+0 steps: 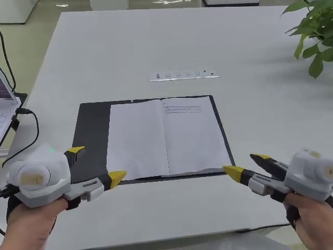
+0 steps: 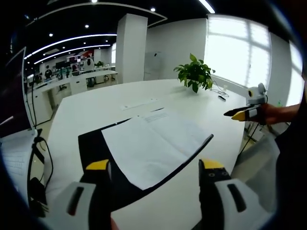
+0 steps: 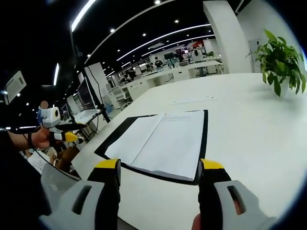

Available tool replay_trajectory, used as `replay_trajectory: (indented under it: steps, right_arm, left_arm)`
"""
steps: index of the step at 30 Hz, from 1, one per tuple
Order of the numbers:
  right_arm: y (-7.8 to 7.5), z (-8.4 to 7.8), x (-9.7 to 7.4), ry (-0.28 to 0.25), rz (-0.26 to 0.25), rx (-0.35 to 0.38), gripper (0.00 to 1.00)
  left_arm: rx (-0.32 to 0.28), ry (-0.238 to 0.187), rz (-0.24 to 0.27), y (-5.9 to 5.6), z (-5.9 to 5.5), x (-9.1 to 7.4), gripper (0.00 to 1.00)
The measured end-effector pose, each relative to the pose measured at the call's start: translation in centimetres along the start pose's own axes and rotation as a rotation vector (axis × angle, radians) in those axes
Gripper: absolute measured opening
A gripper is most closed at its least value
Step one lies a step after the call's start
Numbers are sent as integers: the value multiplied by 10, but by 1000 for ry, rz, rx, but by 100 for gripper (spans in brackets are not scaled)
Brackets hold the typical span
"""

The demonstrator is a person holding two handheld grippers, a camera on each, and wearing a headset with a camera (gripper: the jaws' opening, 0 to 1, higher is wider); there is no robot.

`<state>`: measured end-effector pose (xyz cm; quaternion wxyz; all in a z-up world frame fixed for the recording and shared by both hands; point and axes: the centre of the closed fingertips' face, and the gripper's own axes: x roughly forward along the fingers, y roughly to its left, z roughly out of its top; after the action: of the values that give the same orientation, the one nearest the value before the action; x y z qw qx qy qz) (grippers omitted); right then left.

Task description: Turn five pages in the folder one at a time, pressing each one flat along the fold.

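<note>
1. Nearest, left gripper and right gripper hover, fingers spread, holding nothing.
2. Open folder lies on tabletop just ahead, between them, fold running away from fingers.
3. Its right page sits nearer right fingers.

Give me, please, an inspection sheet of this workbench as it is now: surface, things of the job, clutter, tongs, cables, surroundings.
Surface: white table, smooth and evenly lit.
Job's things: black folder lies open and flat; white pages on both sides of the fold, with print at the top of the right one.
Clutter: socket strip beyond the folder; laptop at the left edge.
Grippers: left tongs open at the folder's near left corner; right tongs open beside its near right corner; both hold nothing.
Cables: black cable loops by the laptop.
Surroundings: potted plant far right; open office with a column and a window.
</note>
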<state>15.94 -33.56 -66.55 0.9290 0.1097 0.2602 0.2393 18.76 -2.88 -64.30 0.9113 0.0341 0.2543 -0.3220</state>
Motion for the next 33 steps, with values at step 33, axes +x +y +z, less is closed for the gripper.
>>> replay_trajectory:
  steps: [33]
  right_arm:
    - [-9, -25, -20, 6, 16, 91, 65]
  left_arm:
    - [53, 60, -124, -64, 11, 60, 69]
